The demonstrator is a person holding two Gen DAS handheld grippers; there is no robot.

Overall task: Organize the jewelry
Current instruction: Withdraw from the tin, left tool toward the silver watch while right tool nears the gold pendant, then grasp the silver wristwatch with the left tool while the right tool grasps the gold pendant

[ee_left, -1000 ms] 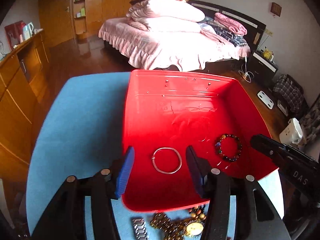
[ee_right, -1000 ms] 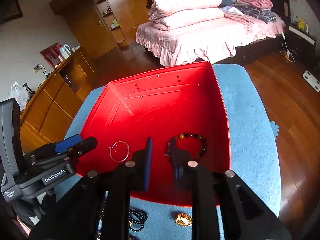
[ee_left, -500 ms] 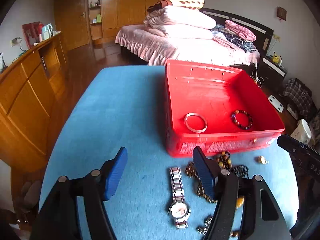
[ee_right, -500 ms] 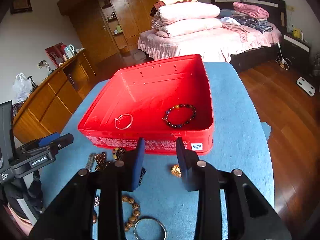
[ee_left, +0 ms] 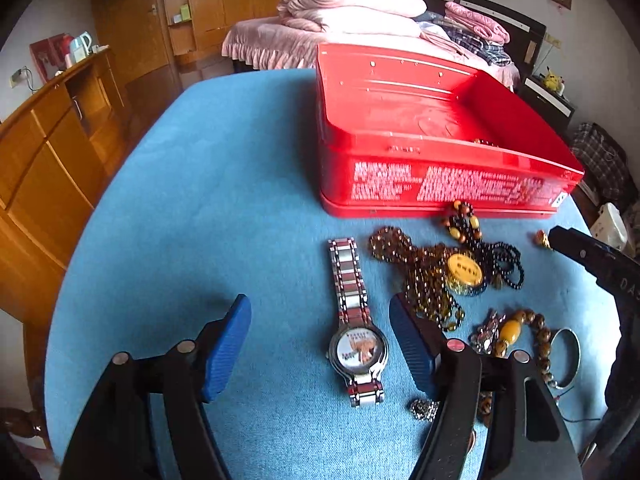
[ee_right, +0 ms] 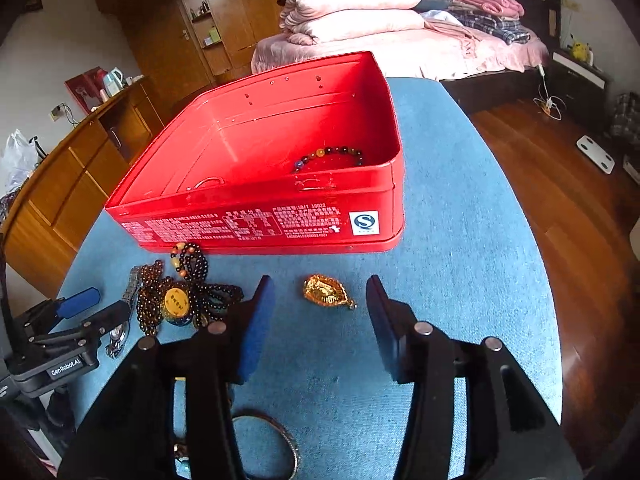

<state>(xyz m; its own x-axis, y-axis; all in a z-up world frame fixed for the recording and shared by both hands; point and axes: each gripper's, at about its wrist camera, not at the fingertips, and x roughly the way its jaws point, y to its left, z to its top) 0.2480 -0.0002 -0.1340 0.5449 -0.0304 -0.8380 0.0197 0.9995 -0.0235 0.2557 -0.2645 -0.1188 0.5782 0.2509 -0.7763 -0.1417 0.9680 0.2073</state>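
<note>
Gleaming steel-link watch (ee_left: 356,322) lies on fuzzy blue cloth (ee_left: 200,200).

You're in a home bedroom: behind the blue desk (ee_right: 460,208) stands a bed (ee_right: 400,48) stacked with folded quilts (ee_right: 352,8), flanked by wooden wardrobes (ee_right: 168,28) and a nightstand (ee_right: 580,76).

Soft, even daylight fills both views, brightest on the pale wall at the upper right. The red tin (ee_right: 256,184) glows strongly, its inside washed into an almost flat red. Small print on its front wall smears in the left wrist view but reads sharper in the right. Fisheye bending curves the blue tabletop (ee_left: 192,200), and black vignetting cuts all corners. Shadows are faint.
</note>
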